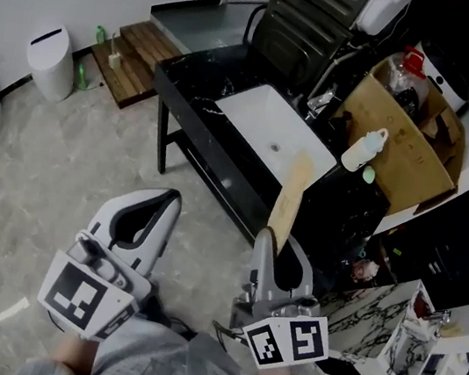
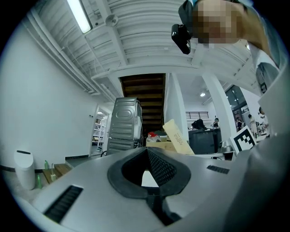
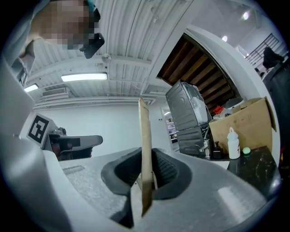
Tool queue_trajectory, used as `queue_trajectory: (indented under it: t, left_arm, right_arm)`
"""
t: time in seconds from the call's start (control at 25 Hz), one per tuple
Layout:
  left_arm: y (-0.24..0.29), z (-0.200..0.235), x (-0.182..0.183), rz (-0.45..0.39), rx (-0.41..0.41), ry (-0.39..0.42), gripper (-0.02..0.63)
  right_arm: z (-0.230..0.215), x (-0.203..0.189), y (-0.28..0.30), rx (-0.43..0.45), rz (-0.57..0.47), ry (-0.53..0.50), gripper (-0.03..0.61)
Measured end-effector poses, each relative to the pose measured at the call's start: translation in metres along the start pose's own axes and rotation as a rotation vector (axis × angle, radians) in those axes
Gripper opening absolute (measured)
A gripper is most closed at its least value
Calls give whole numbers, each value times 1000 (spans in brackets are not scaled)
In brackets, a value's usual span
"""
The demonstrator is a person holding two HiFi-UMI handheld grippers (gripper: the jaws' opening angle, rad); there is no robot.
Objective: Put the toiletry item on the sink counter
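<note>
The toiletry item is a flat tan carton (image 1: 292, 192), and my right gripper (image 1: 275, 244) is shut on its lower end. It stands upright over the near edge of the black sink counter (image 1: 189, 86), beside the white basin (image 1: 271, 126). In the right gripper view the carton (image 3: 146, 154) rises edge-on from between the jaws of my right gripper (image 3: 147, 177). My left gripper (image 1: 169, 203) hangs over the floor to the left, shut and holding nothing. In the left gripper view the left gripper (image 2: 147, 152) has its tips together, with the carton (image 2: 176, 138) off to the right.
On the counter's right end stand a white bottle (image 1: 364, 149) and a small green object (image 1: 369, 173), in front of an open cardboard box (image 1: 409, 158). A faucet (image 1: 320, 103) sits behind the basin. A white bin (image 1: 50, 62) and a wooden step (image 1: 136, 59) are far left.
</note>
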State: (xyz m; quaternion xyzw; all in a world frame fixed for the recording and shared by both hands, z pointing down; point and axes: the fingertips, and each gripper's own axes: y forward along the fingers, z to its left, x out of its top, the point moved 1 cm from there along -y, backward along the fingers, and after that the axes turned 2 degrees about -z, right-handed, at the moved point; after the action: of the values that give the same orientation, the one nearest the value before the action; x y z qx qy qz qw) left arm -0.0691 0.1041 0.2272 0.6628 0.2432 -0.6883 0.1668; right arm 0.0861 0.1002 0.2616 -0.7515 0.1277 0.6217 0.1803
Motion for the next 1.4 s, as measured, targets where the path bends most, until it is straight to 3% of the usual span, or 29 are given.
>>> queue_trajectory:
  t: [0.68, 0.8, 1.28, 1.4]
  left_arm:
    - [38, 139, -2, -38, -99, -24, 5]
    - [43, 148, 1, -64, -130, -28, 5]
    - [54, 177, -22, -14, -141, -53, 5]
    - [63, 178, -14, -45, -155, -69, 5]
  right_arm:
    - [29, -16, 114, -144, -31, -67, 51]
    - [32, -20, 126, -158, -33, -69, 51]
    - [22, -31, 153, -208, -2, -98, 51]
    - [13, -29, 160, -221, -4, -115, 52]
